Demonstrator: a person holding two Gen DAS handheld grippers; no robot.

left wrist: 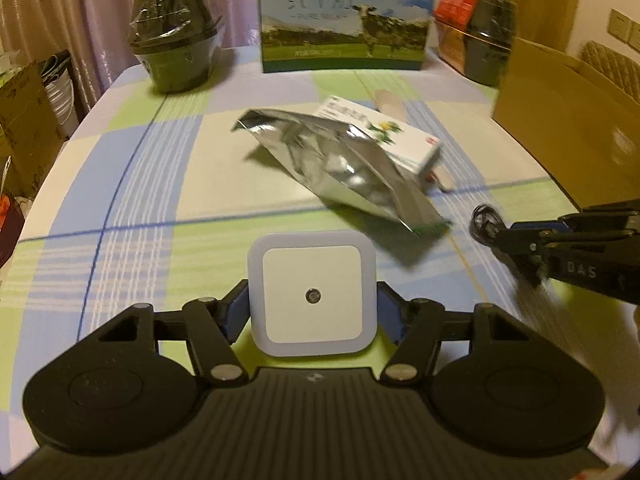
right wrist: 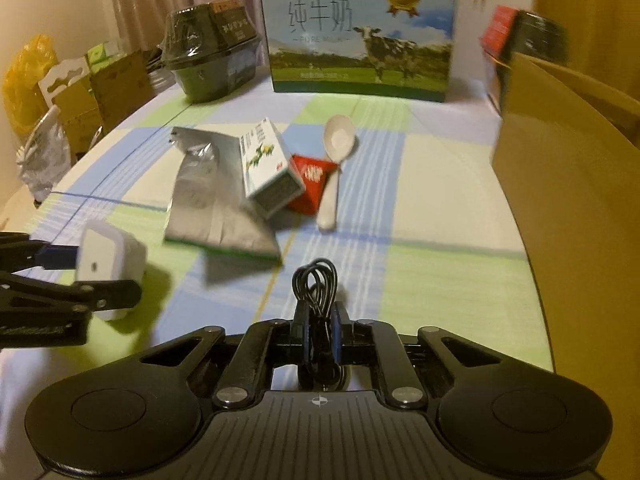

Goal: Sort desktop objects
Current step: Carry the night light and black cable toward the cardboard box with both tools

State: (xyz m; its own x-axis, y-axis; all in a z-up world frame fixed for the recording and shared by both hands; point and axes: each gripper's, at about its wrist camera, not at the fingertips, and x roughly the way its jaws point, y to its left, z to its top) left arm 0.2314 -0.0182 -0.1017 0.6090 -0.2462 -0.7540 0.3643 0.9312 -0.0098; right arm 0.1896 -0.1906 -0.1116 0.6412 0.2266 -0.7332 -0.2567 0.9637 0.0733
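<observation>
Two items are in my grip right now. My left tongs (left wrist: 312, 304) pinch the white square night light (left wrist: 312, 294) by its sides, its flat face with the small dark sensor turned toward the camera, just above the near part of the counter (left wrist: 132, 184). My right tongs (right wrist: 320, 340) are pressed together on a coiled black cable (right wrist: 316, 280), whose loops stick up past the fingertips; from the left wrist view I see that same coil at the right edge, dangling from the tips.

Beyond both, near the middle of the checked blue, green and cream cloth, lies a crumpled silver foil pouch (right wrist: 218, 208). A small white carton with a yellow flower print (right wrist: 268, 164) rests tilted on its far right edge. Just right of that carton sits a red packet (right wrist: 314, 184), and a white plastic spoon (right wrist: 334, 160) lies touching the packet's right side, bowl pointing far.

At the far edge stands a large milk box with a cow picture (right wrist: 356, 36). Left of it is a dark wrapped bowl-shaped container (right wrist: 212, 56), and right of it a red and black package (left wrist: 476, 28), blurred. A brown cardboard box (right wrist: 568, 184) fills the right side. Off the counter's left edge I see more cardboard boxes (right wrist: 100, 92) and a yellow bag (right wrist: 28, 76).
</observation>
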